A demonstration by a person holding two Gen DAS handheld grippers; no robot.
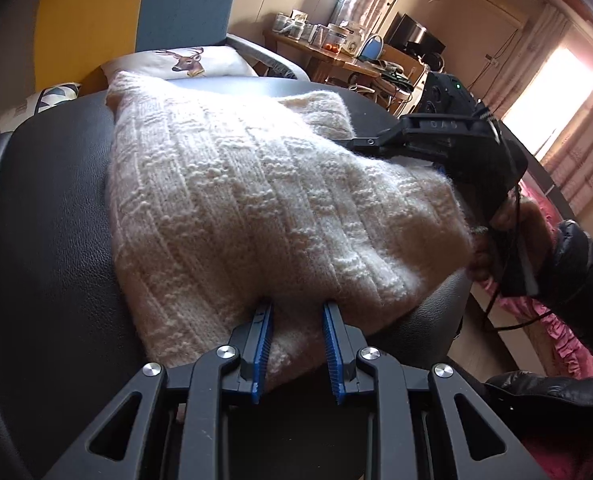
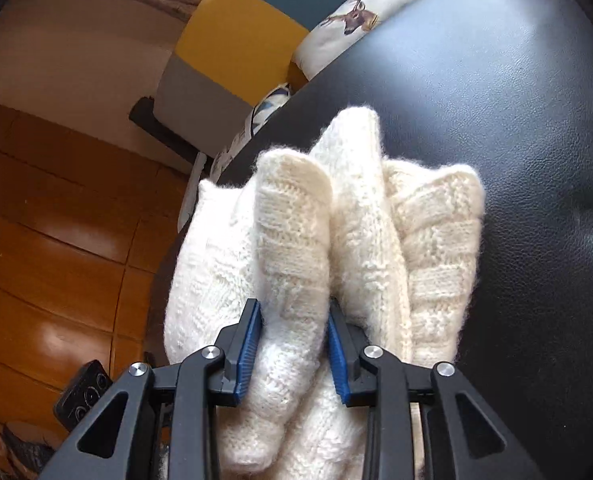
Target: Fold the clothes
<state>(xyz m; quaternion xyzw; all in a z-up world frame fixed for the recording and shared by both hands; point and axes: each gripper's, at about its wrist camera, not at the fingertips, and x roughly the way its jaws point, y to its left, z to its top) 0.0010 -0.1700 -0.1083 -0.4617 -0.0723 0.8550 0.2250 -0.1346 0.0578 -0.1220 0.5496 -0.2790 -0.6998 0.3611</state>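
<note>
The left claw (image 1: 296, 312), narrowly parted, pinched the near edge of a cream knitted sweater (image 1: 256, 200) lying on a black leather seat (image 1: 56, 220). The right claw (image 2: 294, 312), likewise narrowly parted, gripped a thick fold of the fuzzy, ribbed sweater bunched before it.

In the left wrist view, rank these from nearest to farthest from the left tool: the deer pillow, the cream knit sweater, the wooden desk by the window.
1. Cream knit sweater: between the left tool's pads, on the black cushion.
2. Deer pillow: beyond the sweater's far edge, upper left.
3. Wooden desk: across the room, upper right, under the window.
</note>
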